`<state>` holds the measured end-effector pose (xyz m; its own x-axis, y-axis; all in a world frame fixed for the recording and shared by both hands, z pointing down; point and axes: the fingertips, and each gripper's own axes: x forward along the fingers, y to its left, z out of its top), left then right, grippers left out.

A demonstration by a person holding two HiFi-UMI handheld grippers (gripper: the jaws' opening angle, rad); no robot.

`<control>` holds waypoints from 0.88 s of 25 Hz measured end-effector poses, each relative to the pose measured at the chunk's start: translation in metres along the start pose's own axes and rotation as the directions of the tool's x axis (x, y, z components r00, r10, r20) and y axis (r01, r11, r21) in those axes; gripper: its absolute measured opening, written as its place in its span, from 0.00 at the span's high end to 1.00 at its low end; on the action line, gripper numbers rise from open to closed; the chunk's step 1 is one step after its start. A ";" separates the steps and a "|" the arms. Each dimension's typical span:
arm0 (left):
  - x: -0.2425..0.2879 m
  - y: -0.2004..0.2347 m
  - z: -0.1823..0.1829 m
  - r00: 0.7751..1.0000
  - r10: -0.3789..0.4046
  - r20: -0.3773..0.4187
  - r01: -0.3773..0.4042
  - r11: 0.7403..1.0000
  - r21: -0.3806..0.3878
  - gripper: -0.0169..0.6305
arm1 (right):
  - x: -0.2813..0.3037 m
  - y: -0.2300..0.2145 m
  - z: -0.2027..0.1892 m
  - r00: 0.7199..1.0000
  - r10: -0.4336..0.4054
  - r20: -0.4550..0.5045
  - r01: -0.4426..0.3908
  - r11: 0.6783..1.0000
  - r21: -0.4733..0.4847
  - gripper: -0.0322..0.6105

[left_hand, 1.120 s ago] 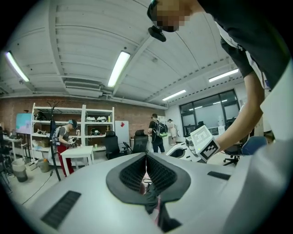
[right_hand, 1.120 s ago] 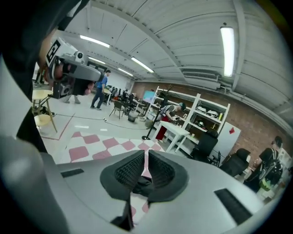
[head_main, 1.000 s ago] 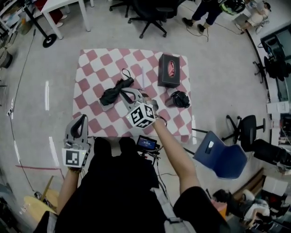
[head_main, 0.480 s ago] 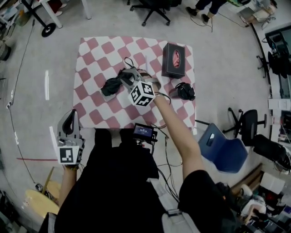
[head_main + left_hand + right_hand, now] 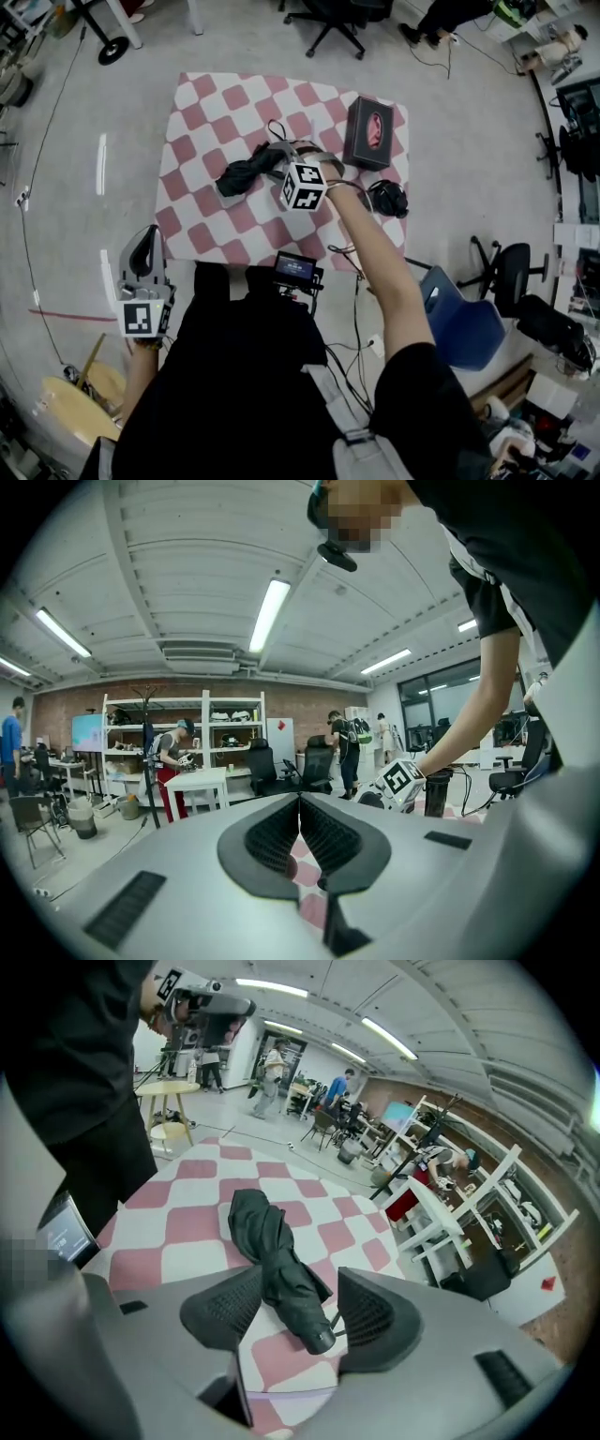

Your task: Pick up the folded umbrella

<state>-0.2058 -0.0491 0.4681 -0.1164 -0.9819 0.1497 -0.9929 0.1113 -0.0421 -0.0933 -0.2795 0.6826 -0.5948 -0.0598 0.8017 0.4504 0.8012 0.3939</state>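
The folded black umbrella (image 5: pixel 246 173) lies on the pink-and-white checkered table (image 5: pixel 202 112), left of centre. My right gripper (image 5: pixel 281 159) points steeply down over its right end. In the right gripper view the umbrella (image 5: pixel 272 1251) runs between the two pads, its capped end nearest the camera. The right gripper (image 5: pixel 298 1312) has its jaws opening; a gap shows at the right pad. My left gripper (image 5: pixel 143 251) hangs off the table's near left corner. In its own view the left gripper (image 5: pixel 300 808) is shut with nothing in it.
A black box (image 5: pixel 367 133) with a red oval stands at the table's far right. A black headphone-like object (image 5: pixel 387 199) lies near the right edge. A blue chair (image 5: pixel 459 314) stands to the right of the person, and an office chair (image 5: pixel 337 14) stands beyond the table.
My right gripper dropped onto the umbrella's right end and its jaws went from shut to open around it. The left gripper drifted away from the table's edge.
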 end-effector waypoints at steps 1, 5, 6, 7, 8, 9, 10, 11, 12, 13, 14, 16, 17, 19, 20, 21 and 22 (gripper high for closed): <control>-0.001 0.000 0.000 1.000 0.004 0.001 -0.004 1.000 0.002 0.95 | 0.004 0.001 -0.003 1.000 0.018 -0.011 -0.019 1.000 -0.012 0.56; -0.009 0.001 -0.005 1.000 0.025 -0.014 -0.026 1.000 -0.001 0.95 | 0.020 0.005 -0.014 0.994 0.090 -0.058 -0.092 0.995 -0.027 0.53; -0.010 0.002 -0.006 0.999 0.033 -0.018 -0.033 0.999 -0.005 0.95 | 0.024 0.004 -0.017 0.992 0.100 -0.074 -0.103 0.994 -0.035 0.53; -0.012 0.003 -0.008 0.999 0.041 -0.023 -0.042 0.999 -0.009 0.95 | 0.028 0.003 -0.019 0.990 0.107 -0.088 -0.111 0.993 -0.046 0.52; -0.014 0.004 -0.010 0.998 0.049 -0.028 -0.050 0.999 -0.011 0.95 | 0.032 0.004 -0.022 0.988 0.118 -0.101 -0.124 0.991 -0.051 0.52; -0.016 0.005 -0.012 0.998 0.055 -0.031 -0.056 0.998 -0.012 0.95 | 0.036 0.005 -0.024 0.985 0.135 -0.109 -0.141 0.989 -0.049 0.52; -0.017 0.006 -0.014 0.998 0.060 -0.035 -0.060 0.998 -0.012 0.95 | 0.039 0.007 -0.026 0.982 0.151 -0.116 -0.157 0.987 -0.045 0.52; -0.017 0.006 -0.016 0.997 0.062 -0.038 -0.063 0.998 -0.013 0.95 | 0.042 0.008 -0.028 0.978 0.166 -0.125 -0.172 0.984 -0.044 0.51; -0.018 0.006 -0.017 0.997 0.064 -0.041 -0.065 0.998 -0.015 0.95 | 0.046 0.009 -0.031 0.974 0.178 -0.137 -0.186 0.982 -0.045 0.51; -0.018 0.006 -0.017 0.997 0.066 -0.042 -0.067 0.998 -0.016 0.95 | 0.049 0.009 -0.034 0.970 0.190 -0.149 -0.198 0.979 -0.046 0.50; -0.018 0.006 -0.017 0.997 0.069 -0.039 -0.070 0.997 -0.017 0.95 | 0.051 0.008 -0.037 0.967 0.199 -0.162 -0.209 0.977 -0.048 0.49; -0.019 0.006 -0.016 0.997 0.076 -0.033 -0.077 0.997 -0.018 0.95 | 0.055 0.007 -0.043 0.959 0.212 -0.186 -0.226 0.972 -0.057 0.49; -0.021 0.005 -0.018 0.996 0.081 -0.036 -0.082 0.997 -0.017 0.95 | 0.057 0.007 -0.045 0.956 0.218 -0.197 -0.234 0.970 -0.062 0.48; -0.024 0.005 -0.021 0.995 0.091 -0.046 -0.092 0.996 -0.019 0.95 | 0.061 0.007 -0.049 0.949 0.227 -0.219 -0.247 0.966 -0.071 0.48; -0.026 0.005 -0.022 0.994 0.096 -0.050 -0.097 0.995 -0.020 0.95 | 0.063 0.007 -0.052 0.945 0.229 -0.231 -0.252 0.965 -0.075 0.48; -0.027 0.005 -0.023 0.994 0.100 -0.053 -0.101 0.995 -0.019 0.95 | 0.064 0.008 -0.055 0.941 0.231 -0.246 -0.257 0.963 -0.081 0.48; -0.029 0.006 -0.023 0.993 0.105 -0.056 -0.106 0.994 -0.018 0.95 | 0.066 0.009 -0.059 0.937 0.231 -0.262 -0.261 0.962 -0.086 0.47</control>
<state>-0.2088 -0.0163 0.4858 -0.2208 -0.9548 0.1991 -0.9753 0.2172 -0.0399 -0.0893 -0.3116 0.7648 -0.2794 -0.0270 0.9598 0.6453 0.7349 0.2085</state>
